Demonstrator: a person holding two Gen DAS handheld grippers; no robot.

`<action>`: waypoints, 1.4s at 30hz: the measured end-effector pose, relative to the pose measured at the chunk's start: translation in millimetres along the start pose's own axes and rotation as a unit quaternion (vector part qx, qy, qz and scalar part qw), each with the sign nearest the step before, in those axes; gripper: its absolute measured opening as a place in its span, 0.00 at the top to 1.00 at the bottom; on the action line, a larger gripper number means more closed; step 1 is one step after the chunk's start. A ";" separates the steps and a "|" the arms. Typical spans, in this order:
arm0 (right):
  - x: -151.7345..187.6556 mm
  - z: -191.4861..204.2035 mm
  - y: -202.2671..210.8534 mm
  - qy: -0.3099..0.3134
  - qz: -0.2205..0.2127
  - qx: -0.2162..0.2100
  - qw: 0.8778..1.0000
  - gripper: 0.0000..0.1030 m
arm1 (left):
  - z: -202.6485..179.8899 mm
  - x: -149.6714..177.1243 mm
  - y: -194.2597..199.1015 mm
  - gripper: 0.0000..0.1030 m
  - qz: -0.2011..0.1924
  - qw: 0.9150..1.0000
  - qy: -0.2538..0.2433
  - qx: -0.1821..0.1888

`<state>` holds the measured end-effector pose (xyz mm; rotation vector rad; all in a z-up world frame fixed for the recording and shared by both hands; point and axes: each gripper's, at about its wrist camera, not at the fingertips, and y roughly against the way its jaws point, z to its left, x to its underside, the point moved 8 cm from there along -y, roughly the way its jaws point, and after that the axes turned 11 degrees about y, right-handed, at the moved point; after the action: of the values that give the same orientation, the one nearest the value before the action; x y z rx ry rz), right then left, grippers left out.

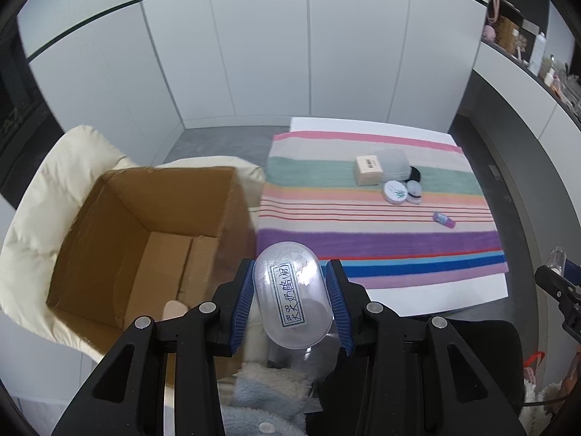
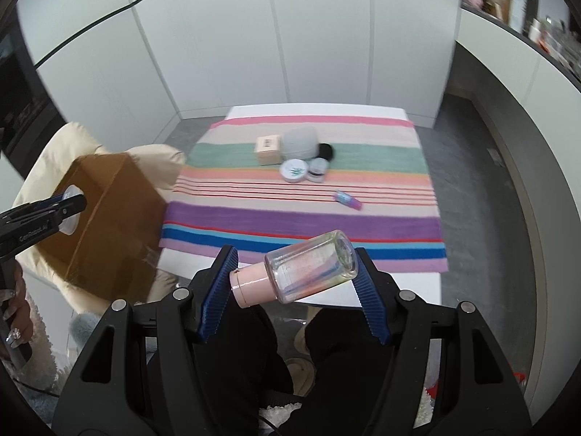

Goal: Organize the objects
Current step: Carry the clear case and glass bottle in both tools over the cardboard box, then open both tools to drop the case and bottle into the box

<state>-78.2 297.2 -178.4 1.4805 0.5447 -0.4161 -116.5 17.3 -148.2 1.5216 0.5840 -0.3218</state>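
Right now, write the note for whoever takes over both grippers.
Left gripper: shut on a clear oval case, held beside the open cardboard box.
Right gripper: shut on a clear bottle with a pink cap, held crosswise over the table's near edge.
Still on the striped cloth: beige box, frosted case, black puff, two round jars, small purple tube.
Done: nothing visible in the box.
Left: drop both, then clear the rest.

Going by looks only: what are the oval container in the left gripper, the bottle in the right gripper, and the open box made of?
Oval container: clear, slightly frosted plastic by its look; the background shows through around a printed label.
Bottle: transparent, glossy body, glass or hard plastic, I cannot tell which; its pink cap looks like smooth plastic.
Open box: brown, matte corrugated cardboard, with folded bottom flaps visible.
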 end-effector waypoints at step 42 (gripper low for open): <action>-54.0 330.3 -81.7 0.291 0.023 -0.145 0.946 0.35 | 230.4 43.5 -20.2 0.60 0.054 0.978 0.187 -0.076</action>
<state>-140.1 -40.1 -211.1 1.3158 0.9901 0.1522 -55.6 -204.0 -200.1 1.4669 0.7992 0.0967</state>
